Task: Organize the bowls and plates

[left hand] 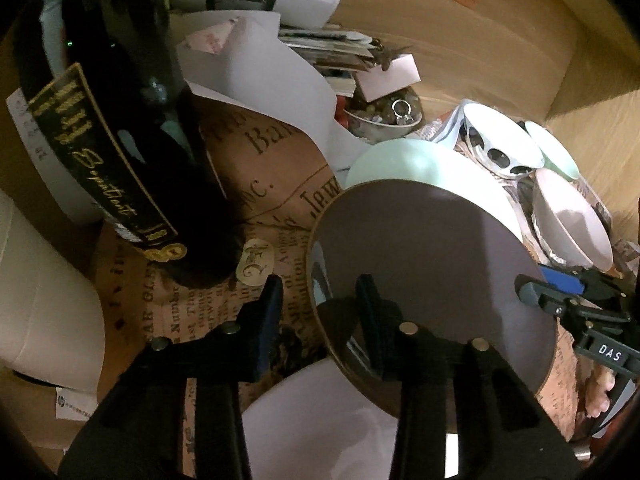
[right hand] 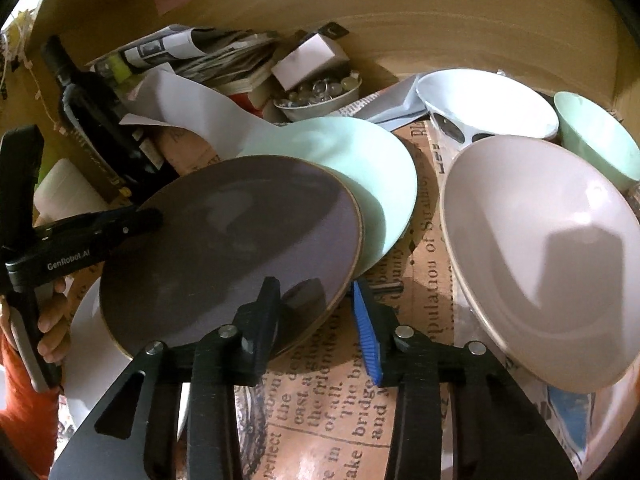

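A dark grey plate (left hand: 424, 264) (right hand: 232, 252) is held tilted above a mint green plate (left hand: 404, 160) (right hand: 360, 168) and a white plate (left hand: 320, 424) (right hand: 84, 344). My left gripper (left hand: 320, 312) stands open, its jaws astride the grey plate's left rim. My right gripper (right hand: 316, 316) stands open, its jaws astride the plate's right rim; it also shows in the left wrist view (left hand: 560, 292). A pale pink bowl (right hand: 548, 256) (left hand: 572, 220), a white bowl with dark spots (right hand: 488, 100) (left hand: 500, 140) and a mint bowl (right hand: 600, 140) (left hand: 556, 148) lie at the right.
A dark wine bottle (left hand: 120, 132) (right hand: 92, 104) stands at the left. A small bowl of glass beads (right hand: 316, 92) (left hand: 384, 116), papers (right hand: 200, 52) and a white box (right hand: 308, 60) crowd the back. Newsprint paper (right hand: 340, 412) lines the surface. Wooden walls (right hand: 440, 20) close in behind.
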A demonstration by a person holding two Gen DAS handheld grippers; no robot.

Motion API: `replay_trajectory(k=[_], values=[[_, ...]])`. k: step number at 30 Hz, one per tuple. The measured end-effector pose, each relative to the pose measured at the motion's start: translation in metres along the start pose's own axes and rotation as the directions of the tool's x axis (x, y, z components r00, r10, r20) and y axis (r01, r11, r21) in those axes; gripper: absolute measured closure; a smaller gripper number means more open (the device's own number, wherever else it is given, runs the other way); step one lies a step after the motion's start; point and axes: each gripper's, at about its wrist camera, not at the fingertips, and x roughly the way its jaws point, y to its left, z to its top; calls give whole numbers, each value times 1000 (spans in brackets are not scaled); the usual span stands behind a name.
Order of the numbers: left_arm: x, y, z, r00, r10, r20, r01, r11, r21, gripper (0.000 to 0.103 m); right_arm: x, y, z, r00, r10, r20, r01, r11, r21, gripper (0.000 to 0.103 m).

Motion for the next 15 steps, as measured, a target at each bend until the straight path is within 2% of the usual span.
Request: replay_trajectory(k=[6,9,15], values=[[4,-8,-2,999,-47,-22,48,999,24,66,6,-4,4,999,40,-19,-39,998,42,70],[4,-11,-1,999,-34,-13,34,999,38,66,6,-4,4,999,41,-21,-40,998,49,70],[3,-7,1,999,-52,-1,52,999,13,67,5,-5,4,999,42,-25,-41,998,52,72]])
